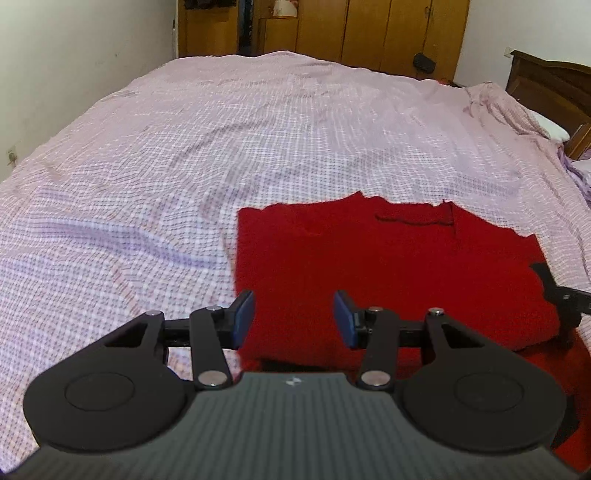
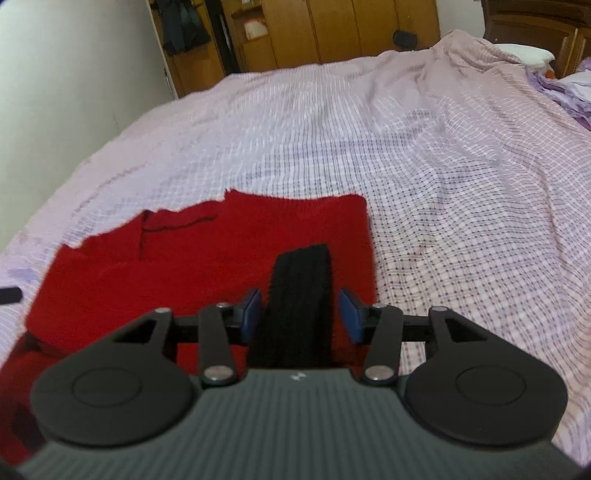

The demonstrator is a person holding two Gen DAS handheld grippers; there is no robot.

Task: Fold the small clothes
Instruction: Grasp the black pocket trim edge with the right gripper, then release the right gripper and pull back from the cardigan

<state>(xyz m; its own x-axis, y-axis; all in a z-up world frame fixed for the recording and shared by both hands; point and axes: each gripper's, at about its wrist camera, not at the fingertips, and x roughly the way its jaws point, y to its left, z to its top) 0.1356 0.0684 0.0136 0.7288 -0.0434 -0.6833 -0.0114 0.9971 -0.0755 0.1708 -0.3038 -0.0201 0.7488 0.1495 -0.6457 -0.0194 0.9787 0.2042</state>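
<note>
A red knitted garment (image 1: 388,266) lies folded flat on the pink checked bedsheet (image 1: 184,147). My left gripper (image 1: 294,319) hovers open over the garment's near left edge, with nothing between its blue pads. In the right wrist view the same red garment (image 2: 184,258) has a black ribbed band (image 2: 301,280) lying on its right part. My right gripper (image 2: 301,314) is open around that band, and the pads stand a little apart from it. The right gripper's black finger (image 1: 561,295) also shows at the garment's right edge in the left wrist view.
The bedsheet (image 2: 443,166) stretches wide beyond and beside the garment. Wooden wardrobes (image 1: 369,29) stand at the far end. A dark headboard (image 1: 546,81), a white pillow (image 1: 550,125) and a pile of purple cloth (image 2: 561,88) lie at the right. A white wall (image 1: 74,55) bounds the left.
</note>
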